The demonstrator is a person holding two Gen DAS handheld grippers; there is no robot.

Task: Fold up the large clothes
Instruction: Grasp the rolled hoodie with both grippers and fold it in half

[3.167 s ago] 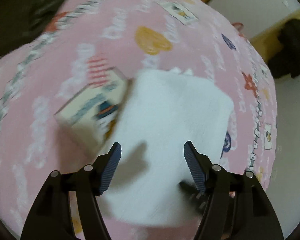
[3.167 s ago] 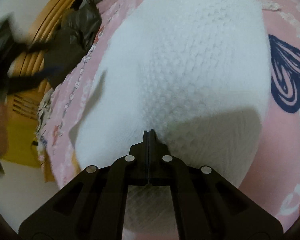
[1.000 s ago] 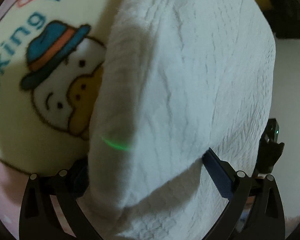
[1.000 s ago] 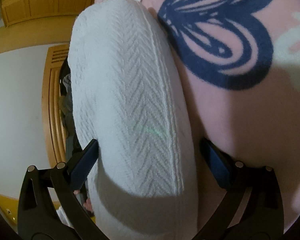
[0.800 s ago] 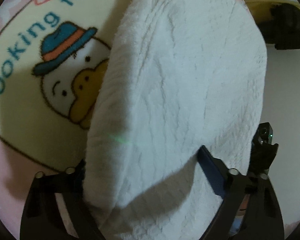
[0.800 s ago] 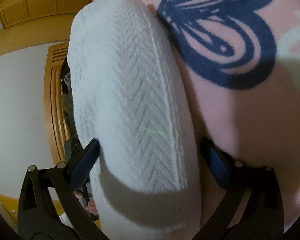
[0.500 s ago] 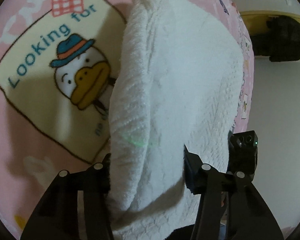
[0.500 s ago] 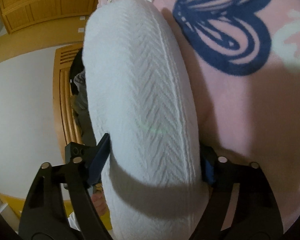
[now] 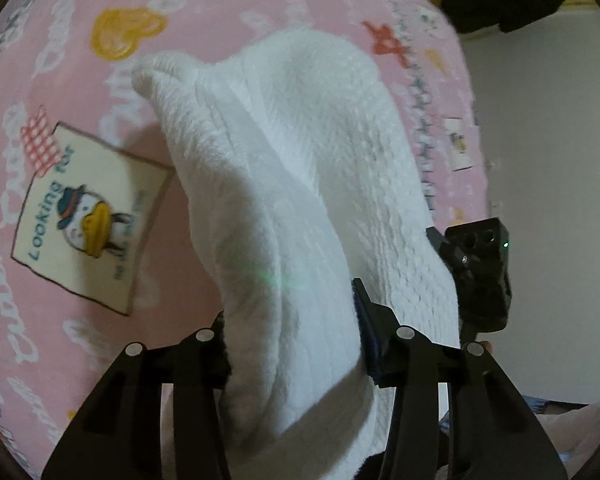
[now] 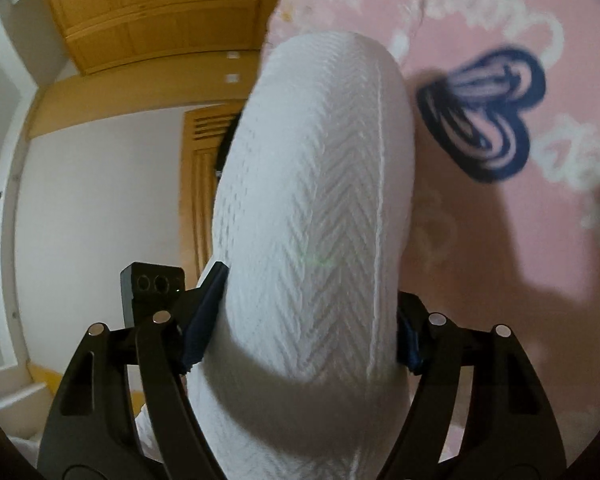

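both grippers pinch the white folded sweater (image 9: 300, 184): left gripper (image 9: 290, 334) closing, right gripper (image 10: 308, 316) wider. its length runs forward above the pink blanket (image 9: 80, 92).

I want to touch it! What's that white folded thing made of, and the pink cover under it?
White garment: looks like soft knitted fabric, matte, with raised zigzag ribs. Pink blanket: looks like fuzzy fleece, with blurry-edged printed pictures. Exact fibres can't be told.
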